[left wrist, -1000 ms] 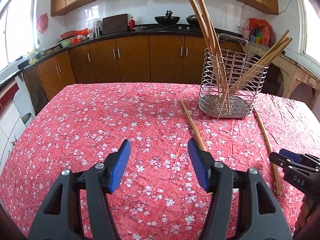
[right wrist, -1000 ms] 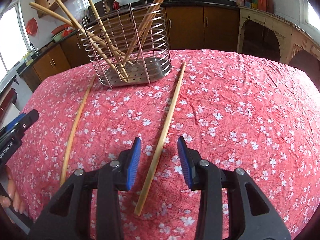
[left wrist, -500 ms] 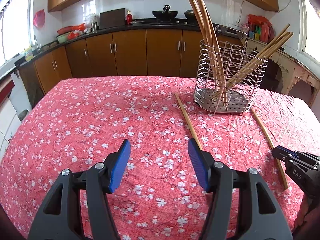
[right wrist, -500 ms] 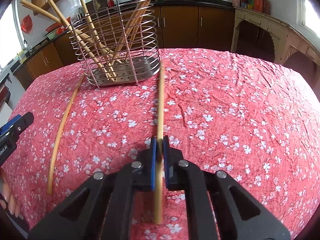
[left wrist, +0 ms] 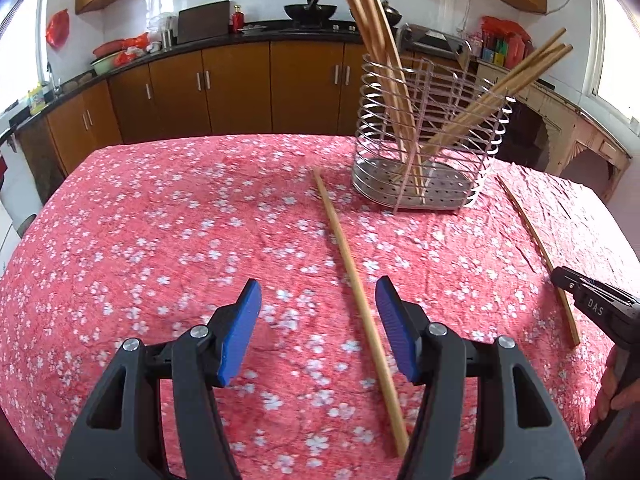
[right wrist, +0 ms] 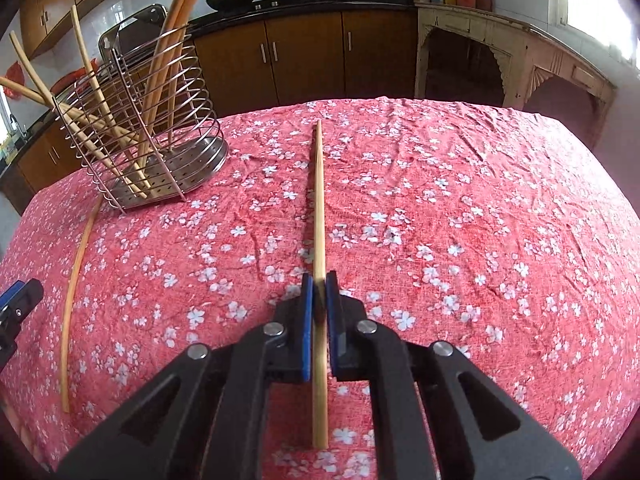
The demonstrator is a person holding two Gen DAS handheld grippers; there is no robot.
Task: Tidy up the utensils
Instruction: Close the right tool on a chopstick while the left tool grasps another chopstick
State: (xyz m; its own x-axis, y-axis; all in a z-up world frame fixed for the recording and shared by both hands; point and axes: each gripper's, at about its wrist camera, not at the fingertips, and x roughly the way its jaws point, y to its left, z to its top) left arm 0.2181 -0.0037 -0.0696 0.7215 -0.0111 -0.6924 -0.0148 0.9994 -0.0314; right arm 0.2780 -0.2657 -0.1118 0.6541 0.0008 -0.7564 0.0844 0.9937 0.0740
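Your right tongs [right wrist: 319, 286] are clamped on a chopstick [right wrist: 319, 208], gripping it toward its near end so the long front part points ahead, likely handy for tipping it tip-first into the wire holder [right wrist: 144, 148]. Your left tongs [left wrist: 318, 312] stand wide apart, holding nothing, low over a second chopstick [left wrist: 352, 280] that lies on the desk [left wrist: 160, 240] between the pads, closer to the right one; that looks like a lineup for the next pick. The holder sits farther back on the desk's red flowered cloth, with several chopsticks already leaning inside. Two chopsticks seem left to organize.
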